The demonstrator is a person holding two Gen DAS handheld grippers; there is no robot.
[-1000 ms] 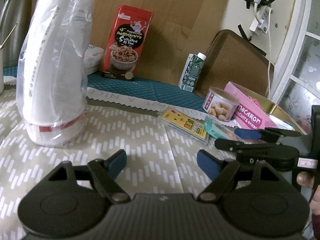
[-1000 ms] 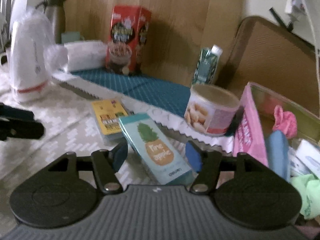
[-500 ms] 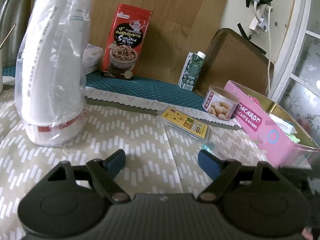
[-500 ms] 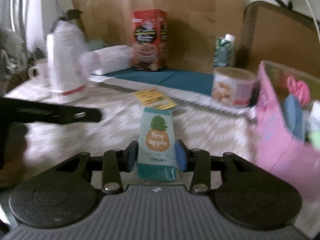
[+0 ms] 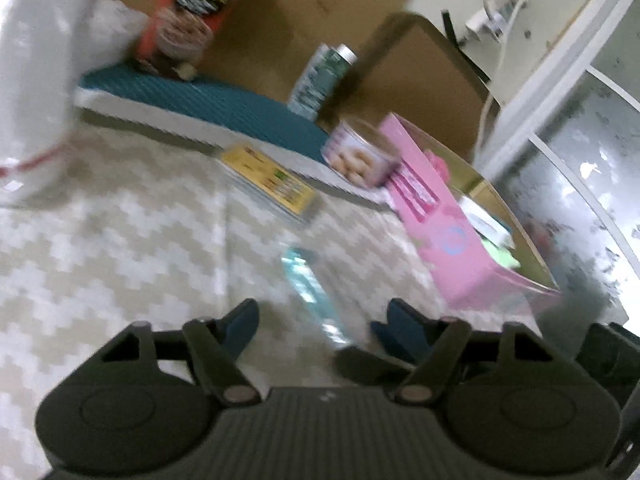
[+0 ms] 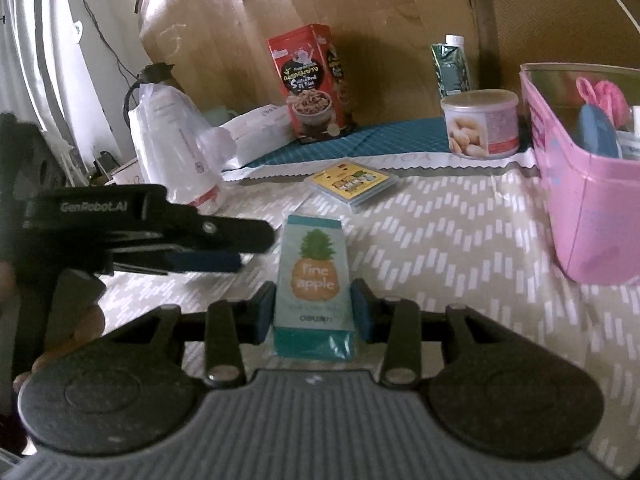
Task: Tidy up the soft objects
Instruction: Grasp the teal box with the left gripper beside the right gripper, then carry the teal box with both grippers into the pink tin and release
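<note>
Pineapple tissue pack (image 6: 314, 288) clamped between the blue pads of the right gripper (image 6: 314, 314), raised just above the chevron tablecloth (image 6: 460, 248). Could slip or crumple, being soft film gripped only at its near end. Left gripper (image 5: 316, 320) just beside it, fingers half apart and just been closing, empty; the pack's edge (image 5: 316, 300) between them, untouched. Could collide on the approach. Pink Macaron tin (image 6: 588, 216) at right already holding a pink fluffy item (image 6: 604, 92), a blue pouch (image 6: 596, 128) and other blurred things; nut can (image 6: 482, 124) lidded.
</note>
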